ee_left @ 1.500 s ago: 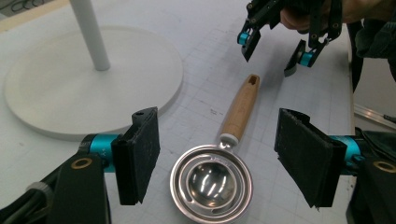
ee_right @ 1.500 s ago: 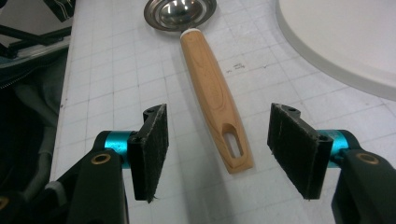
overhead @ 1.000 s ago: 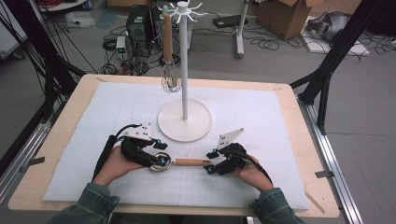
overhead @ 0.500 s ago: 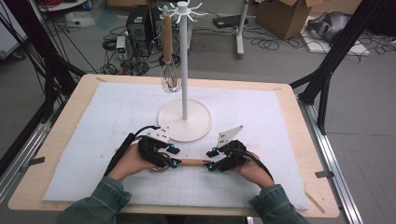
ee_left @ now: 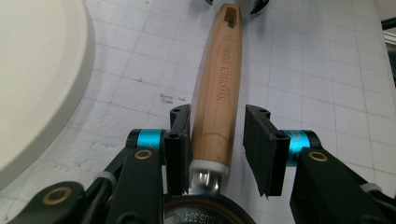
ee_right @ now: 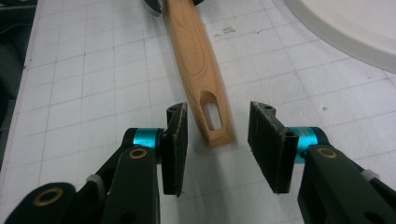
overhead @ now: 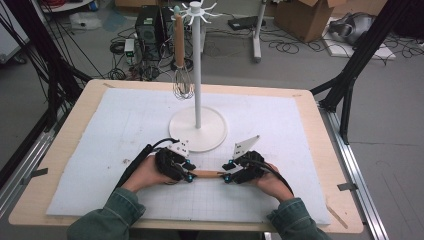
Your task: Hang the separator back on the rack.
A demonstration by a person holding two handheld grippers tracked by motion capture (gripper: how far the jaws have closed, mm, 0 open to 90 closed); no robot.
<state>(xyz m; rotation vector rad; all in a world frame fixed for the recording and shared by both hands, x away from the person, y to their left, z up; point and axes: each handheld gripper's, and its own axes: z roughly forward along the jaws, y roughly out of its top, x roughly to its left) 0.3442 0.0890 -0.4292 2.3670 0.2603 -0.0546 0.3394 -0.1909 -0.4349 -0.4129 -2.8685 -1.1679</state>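
Item: wooden-handled utensil (ee_left: pixel 220 88), lying flat on the white grid mat (overhead: pixel 100 150) just in front of the stand's round base (overhead: pixel 197 131), long axis running left-right between the two grippers; slotted hanging end toward the right gripper (ee_right: pixel 217 140), steel collar and what is probably a metal head toward the left gripper (ee_left: pixel 217 144). Handling: stiff, light, smooth varnished wood likely a little slippery; best taken across the handle's thick part. Tongs: both pairs part-open and just closing, handle between the pads, left one pad touching, no clamp yet.

Soft, even overhead light is brightening the white tabletop (overhead: pixel 300 130); shadows are staying faint, the high view is looking slightly soft, and both gripper views are showing sharp close detail.
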